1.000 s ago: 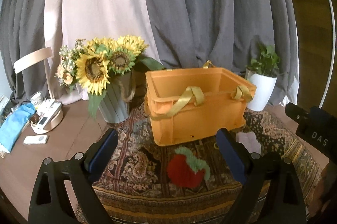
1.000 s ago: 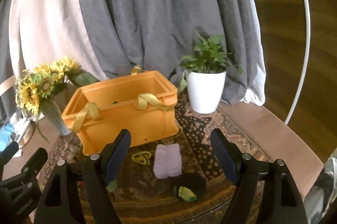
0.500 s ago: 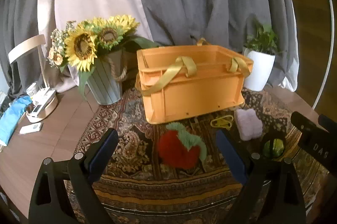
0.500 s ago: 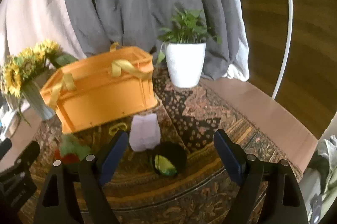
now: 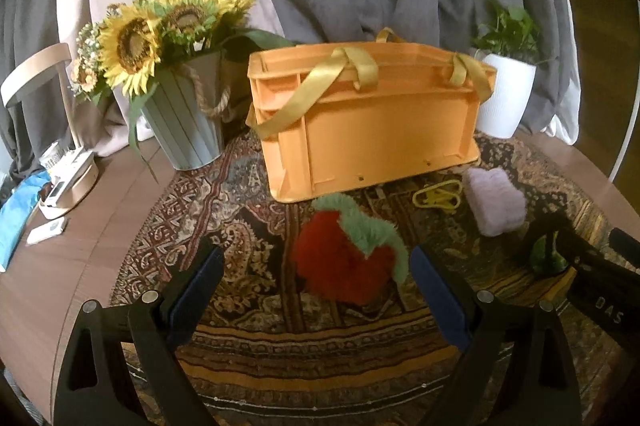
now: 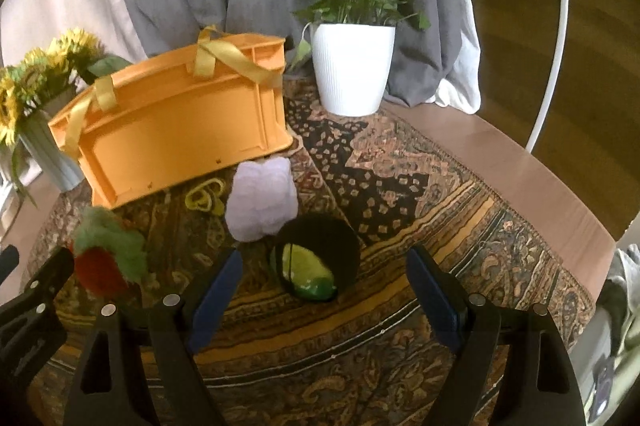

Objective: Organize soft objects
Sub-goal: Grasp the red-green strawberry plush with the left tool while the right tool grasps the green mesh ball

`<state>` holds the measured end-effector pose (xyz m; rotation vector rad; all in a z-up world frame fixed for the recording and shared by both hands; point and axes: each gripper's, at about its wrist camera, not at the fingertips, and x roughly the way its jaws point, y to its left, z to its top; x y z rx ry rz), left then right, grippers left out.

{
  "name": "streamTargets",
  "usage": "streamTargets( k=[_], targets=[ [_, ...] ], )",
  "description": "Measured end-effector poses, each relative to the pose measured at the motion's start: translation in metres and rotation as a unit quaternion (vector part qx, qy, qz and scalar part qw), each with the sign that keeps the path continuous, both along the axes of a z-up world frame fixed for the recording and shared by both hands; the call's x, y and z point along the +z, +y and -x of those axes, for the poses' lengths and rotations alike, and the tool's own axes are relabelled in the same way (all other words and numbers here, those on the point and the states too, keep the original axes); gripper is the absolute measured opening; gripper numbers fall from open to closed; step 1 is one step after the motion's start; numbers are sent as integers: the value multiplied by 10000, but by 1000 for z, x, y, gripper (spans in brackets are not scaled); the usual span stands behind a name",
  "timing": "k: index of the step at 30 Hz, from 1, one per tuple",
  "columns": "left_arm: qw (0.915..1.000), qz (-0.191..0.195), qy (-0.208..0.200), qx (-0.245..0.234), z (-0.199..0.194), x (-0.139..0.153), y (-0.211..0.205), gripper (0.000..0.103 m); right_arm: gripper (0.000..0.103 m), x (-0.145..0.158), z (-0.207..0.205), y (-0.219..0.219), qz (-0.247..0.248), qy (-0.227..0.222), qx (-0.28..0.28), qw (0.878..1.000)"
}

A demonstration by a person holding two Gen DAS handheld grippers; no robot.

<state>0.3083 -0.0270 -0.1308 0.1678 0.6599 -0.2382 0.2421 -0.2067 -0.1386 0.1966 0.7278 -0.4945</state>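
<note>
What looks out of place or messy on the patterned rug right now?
Four items lie loose in front of the orange plastic crate rather than inside it: a red fuzzy strawberry toy, a lavender knitted bundle, a black-and-green soft pouch and a small yellow looped band. Nothing looks spilled or damaged.

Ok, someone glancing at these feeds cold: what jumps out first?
The bright orange crate with gold ribbon handles, at the middle of the patterned rug. In front of it, a fuzzy red plush strawberry lies between the open left tool fingers. A dark pouch with green inside lies ahead of the open right tool.
</note>
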Motion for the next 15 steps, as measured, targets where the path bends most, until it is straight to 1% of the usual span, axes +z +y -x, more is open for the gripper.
streamTargets(
  k=[4, 7, 10, 15],
  targets=[
    [9998, 39, 193, 2, -11, -12, -3, 95, 85, -11, -8, 0, 5, 172, 44, 9998],
    [9995, 78, 302, 6, -19, -19, -6, 95, 85, -19, -13, -3, -104, 278, 56, 9995],
    [9991, 70, 416, -71, -28, -24, -12, 86, 85, -26, -18, -4, -121, 327, 59, 9994],
    [9984, 116, 545, -68, -39, -31, -17, 82, 85, -32, -23, -5, -147, 372, 55, 9992]
  ],
)
